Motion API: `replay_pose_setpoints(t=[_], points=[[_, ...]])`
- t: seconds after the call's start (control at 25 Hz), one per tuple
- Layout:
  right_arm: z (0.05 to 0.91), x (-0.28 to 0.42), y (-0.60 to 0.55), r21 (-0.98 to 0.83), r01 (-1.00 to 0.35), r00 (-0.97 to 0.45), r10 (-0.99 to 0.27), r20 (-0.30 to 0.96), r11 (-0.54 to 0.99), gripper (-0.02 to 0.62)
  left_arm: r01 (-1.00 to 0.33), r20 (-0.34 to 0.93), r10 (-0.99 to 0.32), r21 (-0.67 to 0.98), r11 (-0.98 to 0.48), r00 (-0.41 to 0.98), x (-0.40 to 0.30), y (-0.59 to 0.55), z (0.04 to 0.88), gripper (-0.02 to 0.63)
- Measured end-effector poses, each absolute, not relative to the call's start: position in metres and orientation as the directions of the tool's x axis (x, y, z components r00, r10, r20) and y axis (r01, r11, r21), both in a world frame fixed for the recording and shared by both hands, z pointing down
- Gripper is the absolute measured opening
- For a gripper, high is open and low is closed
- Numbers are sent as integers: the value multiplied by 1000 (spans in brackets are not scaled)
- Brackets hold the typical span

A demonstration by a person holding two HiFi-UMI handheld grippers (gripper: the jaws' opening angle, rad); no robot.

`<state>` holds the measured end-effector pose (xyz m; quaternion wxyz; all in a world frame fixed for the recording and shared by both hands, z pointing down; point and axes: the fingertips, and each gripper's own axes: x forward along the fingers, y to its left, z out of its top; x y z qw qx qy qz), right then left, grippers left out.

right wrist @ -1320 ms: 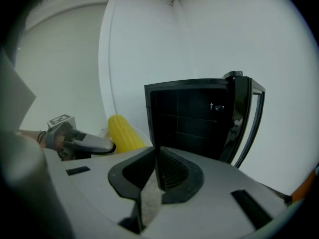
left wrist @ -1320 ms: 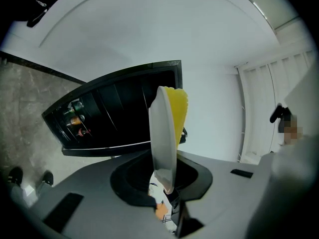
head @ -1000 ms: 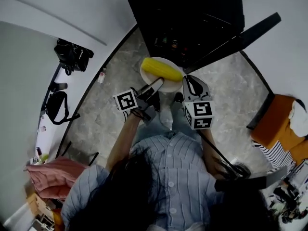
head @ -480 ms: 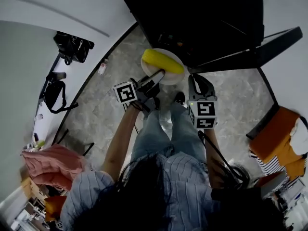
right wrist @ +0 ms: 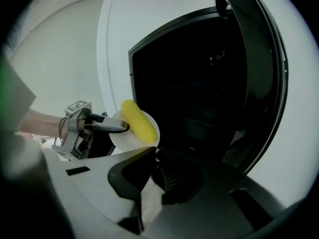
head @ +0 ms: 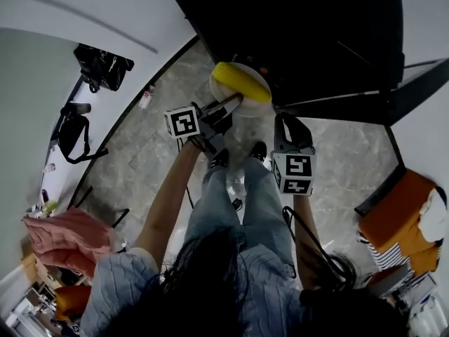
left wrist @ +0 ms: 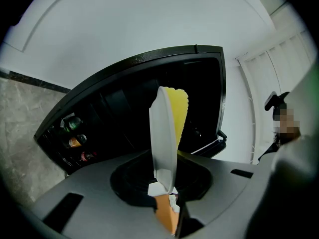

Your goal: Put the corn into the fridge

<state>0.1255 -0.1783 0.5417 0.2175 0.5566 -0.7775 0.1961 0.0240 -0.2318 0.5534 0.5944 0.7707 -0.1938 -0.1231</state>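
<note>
Corn (head: pixel 242 81) lies loose on a white plate (right wrist: pixel 124 139), right in front of the open fridge (head: pixel 295 34) but not inside it yet. The left gripper (head: pixel 235 100) pinches the near rim of the plate, with its jaws narrow and tight on that thin edge. The right gripper (head: pixel 289 121) is just beside it. Its jaws are drawn together at the tips and hold nothing.

Here is what I think could go wrong:

- Nothing holds the corn down. It is round, so if the plate tips it may roll off onto the floor (head: pixel 154 139).
- The plate is held at only one edge, and the heavy corn sits out past the jaws. That weight could pull the far side down, or the rim could slip out of the pinch.
- The inside of the fridge is very dark. I cannot see a shelf clearly, so the plate might bump an edge on the way in — and one bump could shake the corn loose.
- The door (head: pixel 379 97) stands open on the right. If it swings back, it could knock the plate.

Going in slow and flat looks safest.
</note>
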Motion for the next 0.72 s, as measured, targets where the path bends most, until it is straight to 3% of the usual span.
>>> replay_pose_setpoints(t=[0.32, 0.52, 0.72], points=[[555, 125, -183, -85, -952, -289, -771, 567, 294, 37, -56, -38, -448, 979, -194, 893, 43, -263, 564, 61], [567, 127, -183, -82, -956, -276, -768, 577, 282, 37, -139, 15, -425, 955, -262, 905, 51, -286, 583, 61], [572, 124, -182, -105, -960, -271, -765, 584, 260, 37, -125, 8, -412, 958, -257, 911, 66, -305, 593, 61]])
